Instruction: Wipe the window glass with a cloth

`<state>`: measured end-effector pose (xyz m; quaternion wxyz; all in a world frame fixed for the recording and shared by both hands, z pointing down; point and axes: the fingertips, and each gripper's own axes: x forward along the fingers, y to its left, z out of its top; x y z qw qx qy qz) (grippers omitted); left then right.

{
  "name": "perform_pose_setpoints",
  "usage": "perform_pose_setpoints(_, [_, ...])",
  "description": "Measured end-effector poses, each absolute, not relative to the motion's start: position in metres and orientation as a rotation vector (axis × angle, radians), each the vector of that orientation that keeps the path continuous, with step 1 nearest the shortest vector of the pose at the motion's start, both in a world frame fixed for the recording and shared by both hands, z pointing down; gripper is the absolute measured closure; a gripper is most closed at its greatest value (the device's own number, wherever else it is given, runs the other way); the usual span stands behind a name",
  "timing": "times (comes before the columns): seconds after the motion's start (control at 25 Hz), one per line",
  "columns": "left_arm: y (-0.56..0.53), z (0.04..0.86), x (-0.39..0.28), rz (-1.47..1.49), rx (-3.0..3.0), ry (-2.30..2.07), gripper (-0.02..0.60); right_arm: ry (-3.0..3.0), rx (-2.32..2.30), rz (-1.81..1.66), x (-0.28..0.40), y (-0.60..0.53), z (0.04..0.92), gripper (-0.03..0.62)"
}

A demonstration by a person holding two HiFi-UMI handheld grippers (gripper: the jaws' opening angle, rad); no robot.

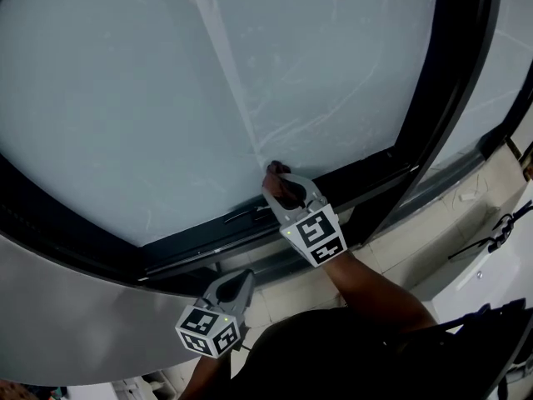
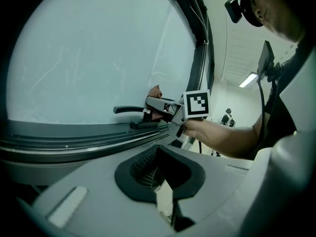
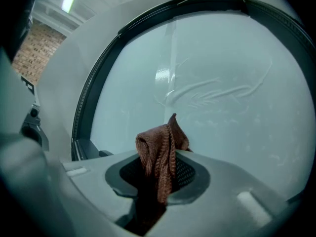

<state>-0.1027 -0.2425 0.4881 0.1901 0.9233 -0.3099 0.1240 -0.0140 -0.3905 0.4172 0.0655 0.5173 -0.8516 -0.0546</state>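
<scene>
Two grippers are in view. The right gripper (image 1: 287, 188) has its jaws pinched on a reddish-brown cloth (image 3: 160, 152), which stands folded above the jaws. The cloth's tip touches the window glass (image 1: 166, 82) at the pane's lower edge, just above the dark frame (image 1: 208, 240). Smear streaks (image 3: 217, 93) cross the glass at 1 o'clock from the cloth. The left gripper (image 1: 237, 283) sits at 7 o'clock from the right gripper, off the glass, jaws pressed together with nothing between them.
</scene>
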Motion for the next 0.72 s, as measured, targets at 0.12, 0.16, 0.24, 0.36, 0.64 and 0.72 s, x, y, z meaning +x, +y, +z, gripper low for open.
perform_pose_setpoints(0.12, [-0.245, 0.488, -0.093, 0.352, 2.6, -0.852, 0.565, -2.62, 1.437, -0.138, -0.01, -0.385, 0.416, 0.517])
perform_pose_setpoints(0.16, [-0.246, 0.489, -0.089, 0.353, 2.6, -0.847, 0.565, -2.634, 1.41, -0.14, -0.007, -0.381, 0.416, 0.517])
perform_pose_setpoints(0.24, [-0.248, 0.491, -0.082, 0.357, 2.599, -0.842, 0.565, -2.645, 1.394, -0.162, 0.002, -0.371, 0.414, 0.517])
perform_pose_setpoints(0.36, [-0.252, 0.493, -0.067, 0.361, 2.605, -0.821, 0.565, -2.612, 1.501, -0.183, 0.038, -0.359, 0.407, 0.517])
perform_pose_setpoints(0.64, [-0.262, 0.482, -0.022, 0.349, 2.655, -0.78, 0.565, -2.337, 2.042, -0.208, 0.197, -0.358, 0.37, 0.517])
perform_pose_setpoints(0.72, [-0.262, 0.482, -0.015, 0.356, 2.654, -0.784, 0.565, -2.259, 2.124, -0.22, 0.234, -0.359, 0.363, 0.517])
